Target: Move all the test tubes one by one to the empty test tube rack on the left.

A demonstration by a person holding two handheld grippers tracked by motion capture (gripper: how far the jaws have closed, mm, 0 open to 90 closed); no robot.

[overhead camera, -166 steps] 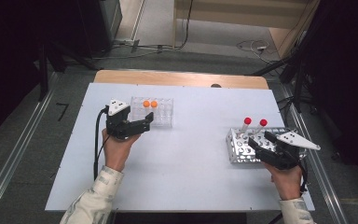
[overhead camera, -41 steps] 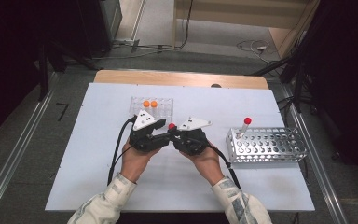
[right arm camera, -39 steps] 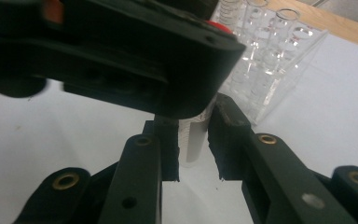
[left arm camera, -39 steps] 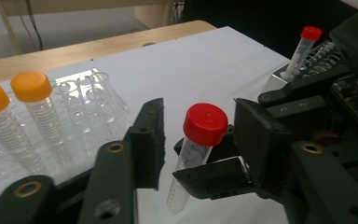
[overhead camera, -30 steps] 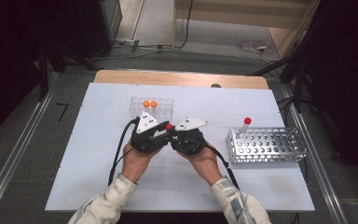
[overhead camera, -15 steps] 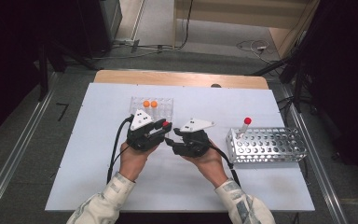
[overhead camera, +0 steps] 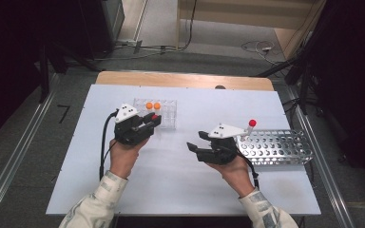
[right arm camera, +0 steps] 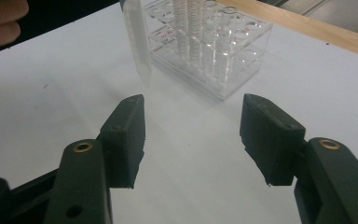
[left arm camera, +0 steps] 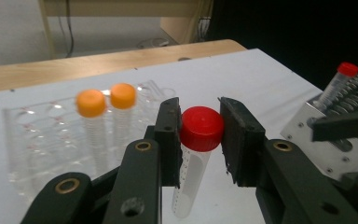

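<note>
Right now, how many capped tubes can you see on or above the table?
4. Two orange-capped tubes stand in the clear rack. One red-capped tube is in the left gripper. Another red-capped tube stands in the metal rack.

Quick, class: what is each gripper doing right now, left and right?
Left gripper: shut on the red-capped tube.
Right gripper: open, nothing between its jaws, which have just been opening.
</note>
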